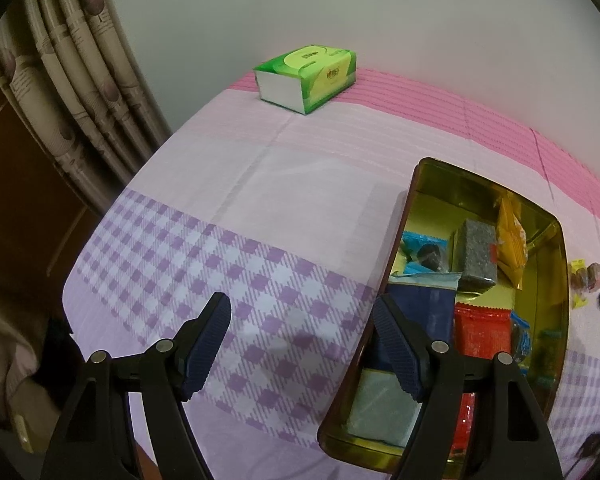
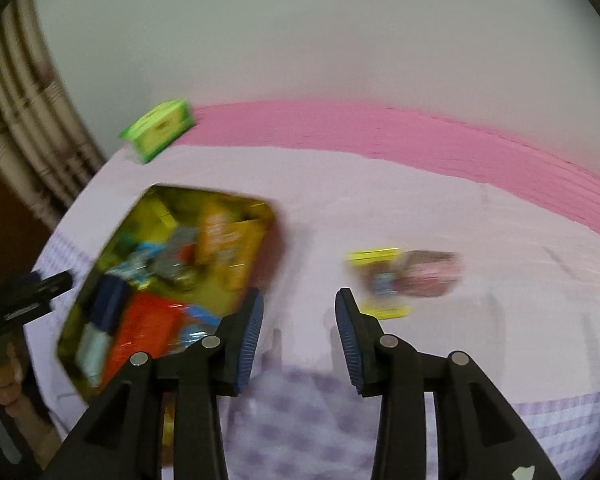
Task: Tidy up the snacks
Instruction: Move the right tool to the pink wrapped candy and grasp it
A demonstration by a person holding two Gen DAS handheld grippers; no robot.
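Note:
An open tin [image 1: 410,204], gold inside and dark red outside, lies on the pink and purple cloth and holds several snack packets: blue, grey, orange, red and dark blue. My left gripper [image 1: 300,320] is open over the cloth with nothing between its pads; its right finger [image 1: 392,344] is at the tin's left wall. In the blurred right wrist view the tin [image 2: 140,216] is at the left. My right gripper [image 2: 300,296] is open and empty, above bare cloth. A yellow-edged packet of reddish sweets [image 2: 388,280] lies just beyond it to the right, also seen as the loose packet [image 1: 584,276].
A green tissue pack [image 1: 306,78] sits at the far edge by the wall. A patterned curtain [image 1: 60,80] hangs past the table's left edge. A person's hand [image 2: 4,380] holds the left gripper [image 2: 32,292] beside the tin.

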